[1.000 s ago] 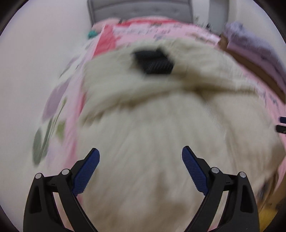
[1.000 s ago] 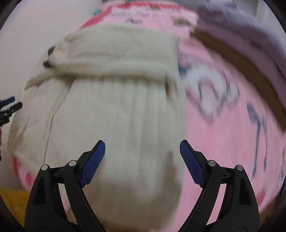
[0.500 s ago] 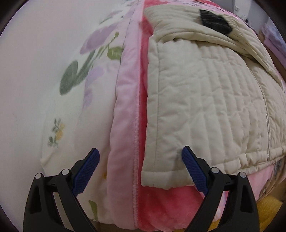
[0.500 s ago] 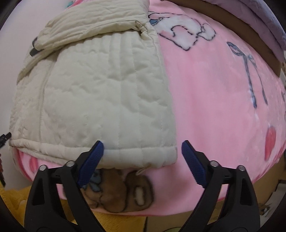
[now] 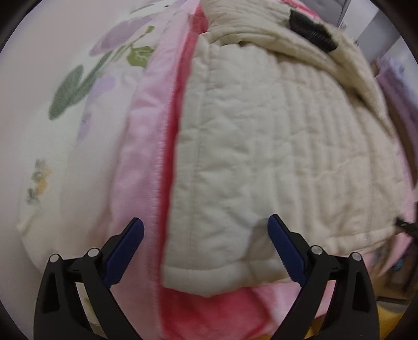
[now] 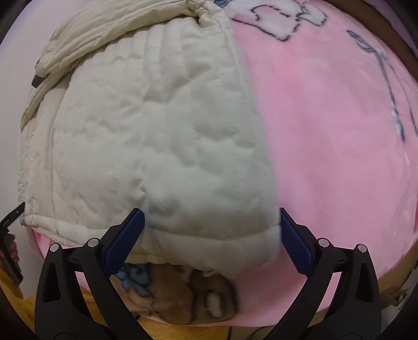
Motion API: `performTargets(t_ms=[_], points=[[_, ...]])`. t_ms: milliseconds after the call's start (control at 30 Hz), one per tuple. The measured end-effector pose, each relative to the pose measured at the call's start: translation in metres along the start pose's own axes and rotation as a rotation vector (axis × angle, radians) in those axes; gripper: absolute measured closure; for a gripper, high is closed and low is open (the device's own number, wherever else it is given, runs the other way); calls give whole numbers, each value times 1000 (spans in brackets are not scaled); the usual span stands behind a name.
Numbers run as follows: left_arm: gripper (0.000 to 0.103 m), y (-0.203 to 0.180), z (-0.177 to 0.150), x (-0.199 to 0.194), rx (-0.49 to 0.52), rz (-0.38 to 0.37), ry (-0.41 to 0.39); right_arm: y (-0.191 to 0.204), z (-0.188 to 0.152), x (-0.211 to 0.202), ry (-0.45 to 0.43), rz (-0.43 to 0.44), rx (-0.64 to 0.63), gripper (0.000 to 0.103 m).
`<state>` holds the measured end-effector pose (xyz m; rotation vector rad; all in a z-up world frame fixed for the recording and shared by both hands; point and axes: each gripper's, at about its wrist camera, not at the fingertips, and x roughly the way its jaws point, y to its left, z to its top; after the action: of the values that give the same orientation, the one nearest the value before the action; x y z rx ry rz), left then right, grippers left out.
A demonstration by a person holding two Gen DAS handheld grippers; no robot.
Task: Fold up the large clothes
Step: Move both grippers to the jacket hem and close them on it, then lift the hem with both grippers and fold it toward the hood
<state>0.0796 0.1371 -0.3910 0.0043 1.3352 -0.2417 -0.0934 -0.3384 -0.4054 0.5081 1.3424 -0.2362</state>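
A cream quilted jacket (image 5: pixel 274 146) lies flat on a pink blanket (image 6: pixel 339 130), sleeves folded across its upper part. It also shows in the right wrist view (image 6: pixel 156 136). My left gripper (image 5: pixel 206 245) is open, its fingers either side of the hem's left corner (image 5: pixel 198 272). My right gripper (image 6: pixel 211 235) is open, its fingers either side of the hem's right corner (image 6: pixel 235 251). Neither holds cloth.
A floral white sheet (image 5: pixel 78 117) lies left of the blanket's pink edge (image 5: pixel 146 157). A black patch (image 5: pixel 311 24) sits near the jacket's collar. The blanket's bear print (image 6: pixel 183 293) hangs over the front edge above yellow cloth (image 6: pixel 78 313).
Both grippers have dropped from above the jacket to its hem and closed in on the two lower corners. Both stay open.
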Motion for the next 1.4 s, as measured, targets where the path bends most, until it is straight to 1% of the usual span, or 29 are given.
performTargets(t_ms=[67,100,167,200,267,300,400,433,467,500,533,600,633,667,700,733,767,800,833,867,900,967,1100,1167,1267,1333,1400], points=[[9,-7,1,-2,7,-57,-6,4,-1,-1,-3,5,-4,8],[9,-12,1,-1,19,-66,-4,4,-2,-1,-10,7,-11,8],[11,-16,0,1,30,-51,-6,4,-2,-1,-13,9,-16,9],[14,-14,-1,4,23,-46,-6,4,-1,-1,-12,9,-14,11],[17,-12,-2,5,1,-46,-5,3,-3,-3,-14,11,-10,13],[19,-10,-3,5,-8,-52,-6,2,-5,-4,-17,11,-11,16],[20,-1,-2,6,-23,-62,7,-1,-8,-8,-22,14,-18,18],[20,4,-2,8,-27,-64,12,-4,-8,-8,-23,15,-19,17],[20,12,0,11,-34,-65,22,-4,-8,-7,-20,5,-21,13],[20,17,-1,13,-46,-60,36,-6,-4,-4,-17,1,-24,13],[20,24,-2,16,-67,-81,54,-7,-3,-3,-17,3,-34,13],[20,36,-3,22,-100,-114,66,-9,-3,-1,-11,5,-50,14],[20,39,-3,23,-112,-120,70,-10,-3,0,-10,8,-55,15],[22,39,-2,24,-109,-114,73,-8,-3,1,-7,11,-61,17],[29,37,-2,24,-94,-109,76,-7,-2,0,-8,14,-65,21],[34,35,-1,23,-86,-105,78,-7,-3,-1,-8,16,-71,25],[42,33,-1,23,-79,-89,80,-5,-3,-3,-7,34,-78,37],[60,30,-1,20,-66,-73,73,-5,-5,-7,-2,66,-83,56],[65,23,-2,15,-51,-61,67,-1,-4,-10,9,94,-89,63],[70,13,-1,11,-35,-39,62,8,-2,-16,14,74,-131,68],[73,5,-1,6,-2,-6,51,18,-1,-23,10,50,-186,72],[76,-3,-1,-4,33,26,36,32,2,-38,-10,47,-248,75],[77,3,4,-35,-20,-11,5,41,14,-73,-58,84,-267,77],[77,6,12,-55,-1,-3,-27,45,22,-94,-98,88,-270,78],[77,-2,24,-81,40,40,-111,47,38,-121,-183,85,-293,78],[77,-18,29,-100,25,39,-177,51,49,-134,-240,79,-303,78],[77,-23,47,-108,1,32,-224,60,69,-145,-296,66,-326,79]])
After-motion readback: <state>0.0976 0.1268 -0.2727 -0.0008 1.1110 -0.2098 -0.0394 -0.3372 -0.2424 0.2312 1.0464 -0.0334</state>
